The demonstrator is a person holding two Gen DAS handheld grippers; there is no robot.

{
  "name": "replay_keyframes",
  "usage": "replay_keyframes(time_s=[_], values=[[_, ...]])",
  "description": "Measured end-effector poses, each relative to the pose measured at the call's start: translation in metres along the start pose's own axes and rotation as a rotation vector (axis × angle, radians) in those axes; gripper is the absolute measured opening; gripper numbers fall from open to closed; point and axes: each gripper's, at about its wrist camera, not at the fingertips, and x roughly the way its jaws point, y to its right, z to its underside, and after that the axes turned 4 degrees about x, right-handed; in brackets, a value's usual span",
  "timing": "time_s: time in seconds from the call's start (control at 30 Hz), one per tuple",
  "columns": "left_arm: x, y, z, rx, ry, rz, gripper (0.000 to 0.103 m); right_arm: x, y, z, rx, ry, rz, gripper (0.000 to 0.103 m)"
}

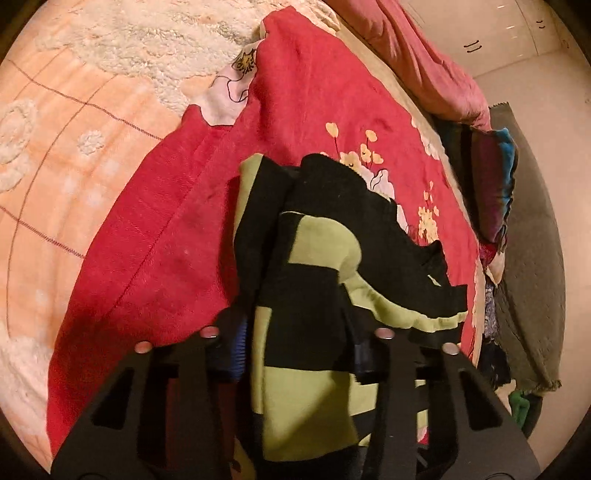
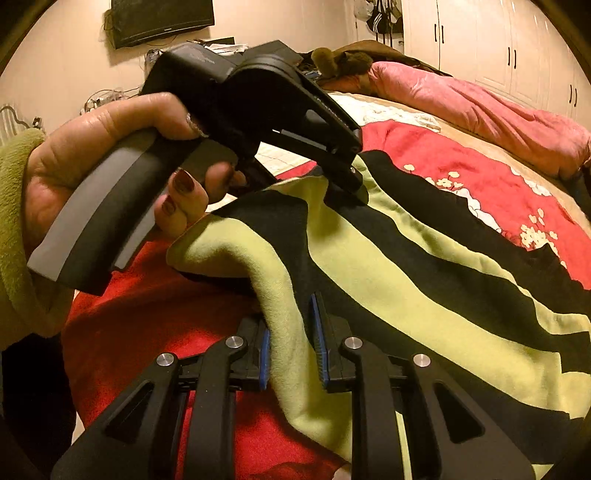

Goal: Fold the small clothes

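Observation:
A small garment with black and lime-green stripes [image 1: 314, 258] lies bunched on a red floral blanket [image 1: 295, 110]. In the left wrist view my left gripper [image 1: 301, 343] is shut on a thick fold of it, and cloth fills the gap between the blue pads [image 1: 238, 347]. The right wrist view shows the same garment [image 2: 406, 258] spread to the right. My right gripper [image 2: 291, 347] is shut on its green near edge. A person's hand [image 2: 92, 147] in a green sleeve holds the left gripper [image 2: 354, 186], whose tips pinch the garment's far edge.
The red blanket [image 2: 461, 158] lies over a peach bedspread [image 1: 74, 129]. A pink quilt [image 2: 480, 107] is heaped at the far side of the bed. Coloured clothes [image 1: 495, 184] hang off the bed's edge above a grey rug [image 1: 532, 277]. White wardrobes [image 2: 517, 48] and a wall screen [image 2: 162, 18] stand behind.

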Motion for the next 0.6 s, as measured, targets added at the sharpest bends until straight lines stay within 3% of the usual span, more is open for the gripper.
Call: replay_keyframes(time_s=[0.13,0.33,0.6], values=[[-0.011,0.012,0.005,-0.001,0.044,0.007,0.016,0.001,0.01,-0.006,0.019,-0.002,-0.02,0.018],[-0.032,0.046,0.004,0.043,0.077,0.025,0.014,-0.019,0.029,-0.02,0.089,0.022,-0.069,0.015],[-0.044,0.105,0.008,0.12,0.1,-0.006,0.014,-0.063,0.048,-0.024,0.194,0.1,-0.11,0.013]])
